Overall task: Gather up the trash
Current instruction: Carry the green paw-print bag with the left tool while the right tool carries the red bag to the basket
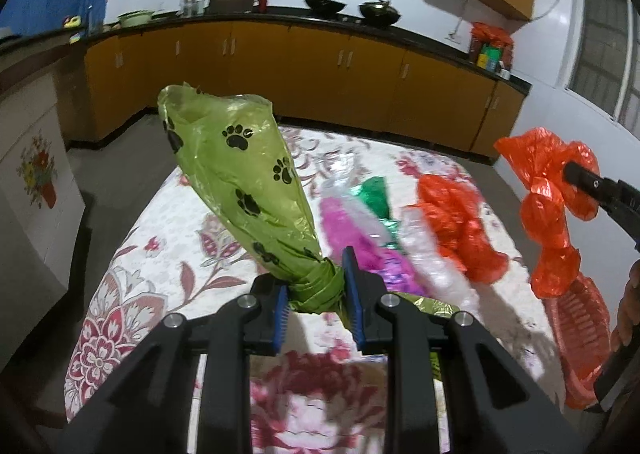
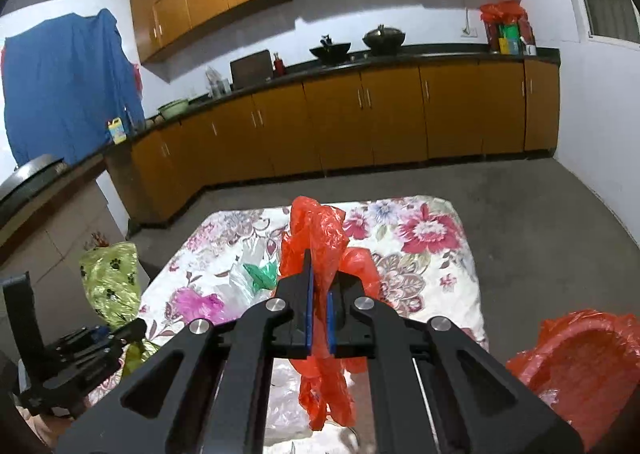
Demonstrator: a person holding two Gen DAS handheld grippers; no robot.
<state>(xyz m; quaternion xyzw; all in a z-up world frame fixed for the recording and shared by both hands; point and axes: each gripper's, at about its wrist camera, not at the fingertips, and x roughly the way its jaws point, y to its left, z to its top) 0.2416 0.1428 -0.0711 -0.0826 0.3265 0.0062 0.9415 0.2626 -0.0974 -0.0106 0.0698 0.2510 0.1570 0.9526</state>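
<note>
Mid-collection: our left gripper (image 1: 314, 290) clenches the knotted neck of the green paw-print bag (image 1: 240, 173), our right gripper (image 2: 319, 314) pinches an orange bag (image 2: 316, 238) above the floral table (image 2: 432, 254); next, we judge, binning in the orange basket (image 2: 580, 366).

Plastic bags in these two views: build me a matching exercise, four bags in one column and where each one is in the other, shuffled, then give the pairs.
Things
1. green paw-print bag
2. twisted orange bag
3. pink bag
4. orange bag lining the basket

Places
A. lying on the floral tablecloth
B. clamped in the right gripper
C. at the table's right edge, around a red basket
D. held at its knotted neck by the left gripper

Pairs: 1-D, 2-B, 3-A, 4-C
</note>
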